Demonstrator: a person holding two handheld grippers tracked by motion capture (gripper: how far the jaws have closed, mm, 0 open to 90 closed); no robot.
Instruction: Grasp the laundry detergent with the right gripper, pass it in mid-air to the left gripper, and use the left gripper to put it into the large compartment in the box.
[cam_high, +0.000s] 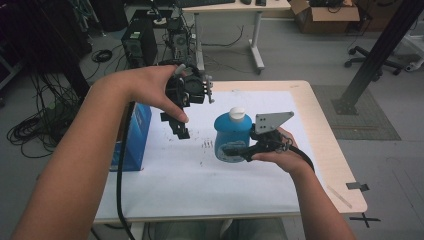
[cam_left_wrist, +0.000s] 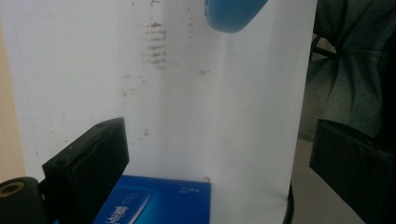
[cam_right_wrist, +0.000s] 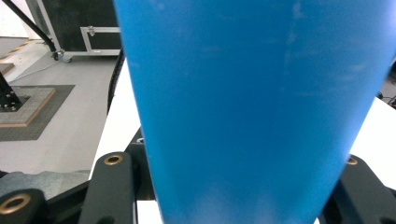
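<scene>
2 grippers: both over the white sheet (cam_high: 200, 175) on the table (cam_high: 330, 150).
Right gripper (cam_high: 235, 151): jaws clamped low on the blue bottle (cam_high: 231, 136), which stands upright near the sheet's middle; its white cap (cam_high: 237, 113) is on.
Left gripper (cam_high: 179, 127): raised left of the bottle, jaws wide apart and holding nothing.
Blue box (cam_high: 134, 135): at the sheet's left edge, below the left gripper.
Risk 1: the low grip could let the tall bottle tip if lifted fast.
Risk 2: the smooth wall (cam_right_wrist: 252, 102) may slip between the jaws.
Risk 3: a twist at the cap could spin the bottle in the right clamp.
</scene>
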